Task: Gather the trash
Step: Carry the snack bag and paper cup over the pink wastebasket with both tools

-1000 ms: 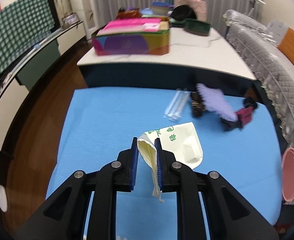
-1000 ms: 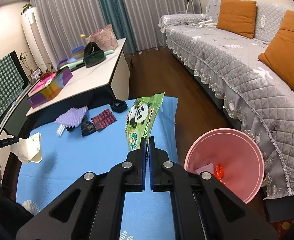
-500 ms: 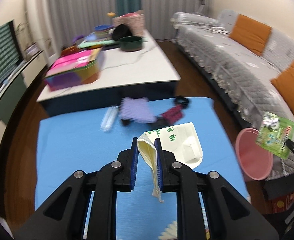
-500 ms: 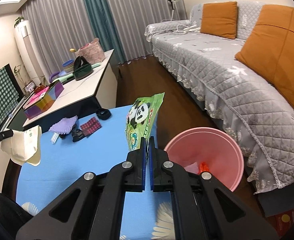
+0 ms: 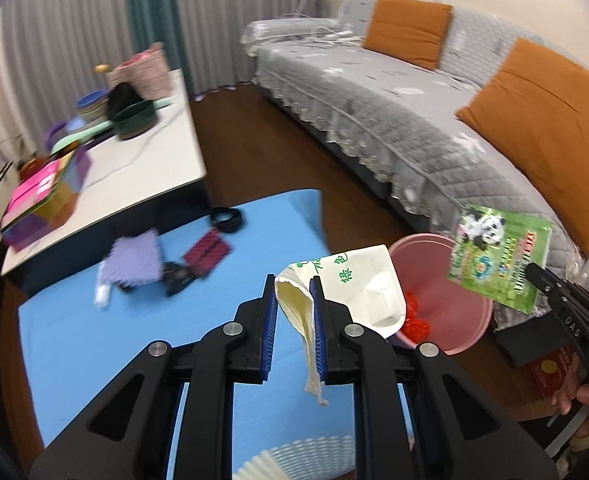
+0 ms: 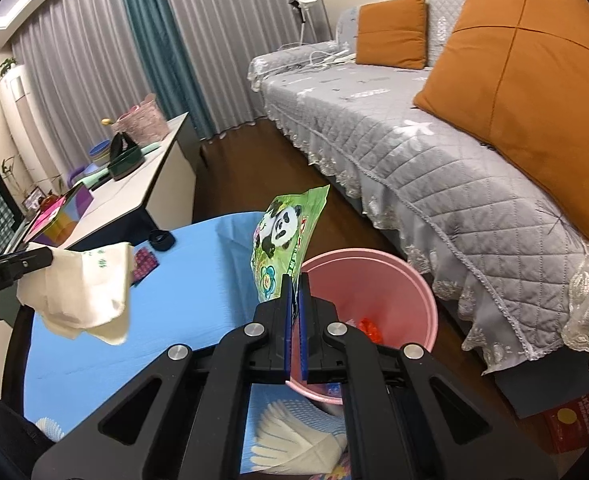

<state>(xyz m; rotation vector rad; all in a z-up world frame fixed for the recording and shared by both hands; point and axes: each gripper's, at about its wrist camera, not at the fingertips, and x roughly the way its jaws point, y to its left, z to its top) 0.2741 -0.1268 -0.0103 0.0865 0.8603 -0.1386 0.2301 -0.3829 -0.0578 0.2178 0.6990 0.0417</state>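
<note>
My left gripper (image 5: pixel 293 282) is shut on a crumpled cream paper bag with green print (image 5: pixel 346 292), held in the air over the right end of the blue table (image 5: pixel 94 332). My right gripper (image 6: pixel 294 278) is shut on the lower edge of a green panda snack wrapper (image 6: pixel 284 240), which stands up above the near rim of the pink bin (image 6: pixel 386 276). From the left wrist view the same wrapper (image 5: pixel 498 256) hangs over the pink bin (image 5: pixel 446 276), which holds some red scraps. The cream bag (image 6: pixel 86 292) shows at the left of the right wrist view.
On the blue table lie a purple sponge mat (image 5: pixel 136 258), a dark red blister pack (image 5: pixel 206 250), a black ring (image 5: pixel 226 218) and a clear wrapper (image 5: pixel 102 292). A white low table (image 5: pixel 134 168) with boxes stands behind. A grey sofa (image 6: pixel 434 152) with orange cushions flanks the bin.
The left gripper has swung to the right with the cream bag, bringing the pink bin and sofa into its view. The right gripper has carried the panda wrapper closer over the bin.
</note>
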